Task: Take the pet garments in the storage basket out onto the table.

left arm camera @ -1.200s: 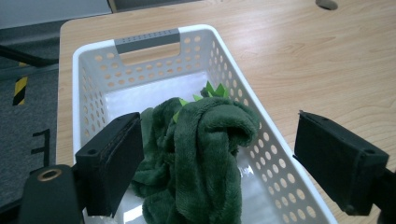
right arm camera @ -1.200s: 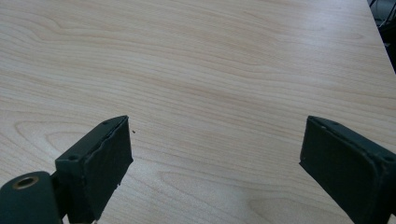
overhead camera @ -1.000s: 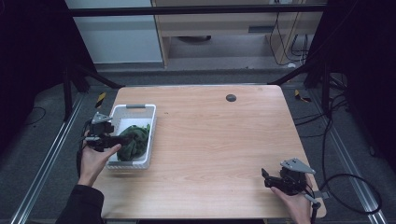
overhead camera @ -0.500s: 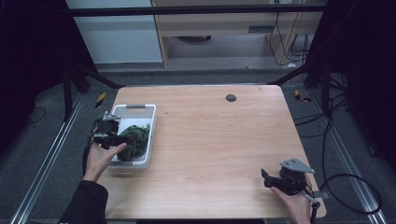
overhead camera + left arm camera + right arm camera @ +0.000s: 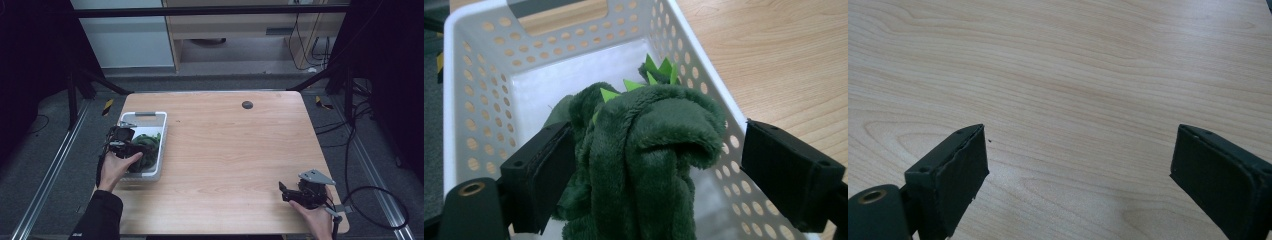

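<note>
Dark green plush toy [image 5: 639,165] sits in the white perforated basket [image 5: 489,95], at abt 9 o'clock on the desk [image 5: 235,150] in the high view. It lies bunched up between the left gripper [image 5: 654,165] jaws. The jaw on the left of the left gripper view looks pressed against the pile; the other stands clear of it w/ a gap, so jaws are wide apart and not clamped on anything. Prob. the jaws straddle the toy either to close on it or having just let go; can't tell which from this.

Look of the toy: thick, fuzzy fleece, deep green, folded over itself in soft rolls, so it will squash and sag rather than hold shape. A row of small bright-green felt triangles [image 5: 659,70] pokes up along its far edge at abt 12 o'clock of the plush, like back spikes. No face or limbs can be made out.

Basket: round holes in the walls, a slot handle at the far end, pale floor visible beyond the toy. It sits near the desk's left edge.

Right gripper [image 5: 1078,170], at abt 5 o'clock on the desk near the front edge, is well apart from the basket. Jaws wide open, nothing between them, just bare wood grain below. Likely parked out of the way while the left hand [image 5: 116,167] works.
</note>
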The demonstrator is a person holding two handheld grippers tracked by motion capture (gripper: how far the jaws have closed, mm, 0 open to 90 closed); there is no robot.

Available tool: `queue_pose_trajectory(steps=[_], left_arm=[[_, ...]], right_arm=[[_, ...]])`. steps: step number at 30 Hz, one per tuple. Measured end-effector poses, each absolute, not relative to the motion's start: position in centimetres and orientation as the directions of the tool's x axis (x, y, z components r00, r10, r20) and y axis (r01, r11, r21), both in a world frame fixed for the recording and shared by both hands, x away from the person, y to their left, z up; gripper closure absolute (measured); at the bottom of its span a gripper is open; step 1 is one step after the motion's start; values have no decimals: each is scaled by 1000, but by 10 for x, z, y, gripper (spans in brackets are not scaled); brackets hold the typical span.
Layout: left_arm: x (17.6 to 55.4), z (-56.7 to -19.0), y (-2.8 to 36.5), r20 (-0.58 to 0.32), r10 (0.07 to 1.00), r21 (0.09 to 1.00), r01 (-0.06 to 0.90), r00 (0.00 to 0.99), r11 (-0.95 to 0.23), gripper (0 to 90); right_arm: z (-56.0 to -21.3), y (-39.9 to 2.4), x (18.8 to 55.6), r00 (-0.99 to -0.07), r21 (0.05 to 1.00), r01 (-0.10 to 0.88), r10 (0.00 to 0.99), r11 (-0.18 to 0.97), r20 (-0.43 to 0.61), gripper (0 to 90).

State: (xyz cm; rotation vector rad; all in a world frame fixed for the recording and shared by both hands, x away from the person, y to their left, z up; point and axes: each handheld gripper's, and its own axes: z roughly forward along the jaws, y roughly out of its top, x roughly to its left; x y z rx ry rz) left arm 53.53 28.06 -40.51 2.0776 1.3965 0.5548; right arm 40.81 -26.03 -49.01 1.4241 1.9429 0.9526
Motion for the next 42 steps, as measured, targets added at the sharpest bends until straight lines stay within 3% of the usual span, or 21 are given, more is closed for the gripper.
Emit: queue_pose_trajectory(steps=[13, 19, 24, 30, 35, 42], left_arm=[[546, -424, 280, 2, 941, 630, 730, 337, -263, 163], [547, -428, 281, -25, 949, 631, 741, 316, -230, 298], [546, -430, 284, -51, 952, 619, 758, 303, -208, 501], [545, -430, 287, -84, 948, 623, 759, 306, -190, 677], [539, -429, 288, -74, 946, 646, 738, 316, -196, 741], [529, -415, 294, -83, 936, 675, 710, 341, -199, 758]], right_arm=[[-492, -259, 409, -301, 784, 588, 953, 200, -17, 78], [-492, -258, 410, -309, 780, 591, 951, 208, -19, 78], [-492, -259, 410, -311, 779, 589, 950, 213, -25, 78], [-492, -258, 410, -310, 778, 593, 950, 210, -20, 78], [-493, -258, 410, -314, 776, 593, 949, 213, -21, 78], [-493, -258, 410, -314, 775, 593, 949, 217, -24, 77]])
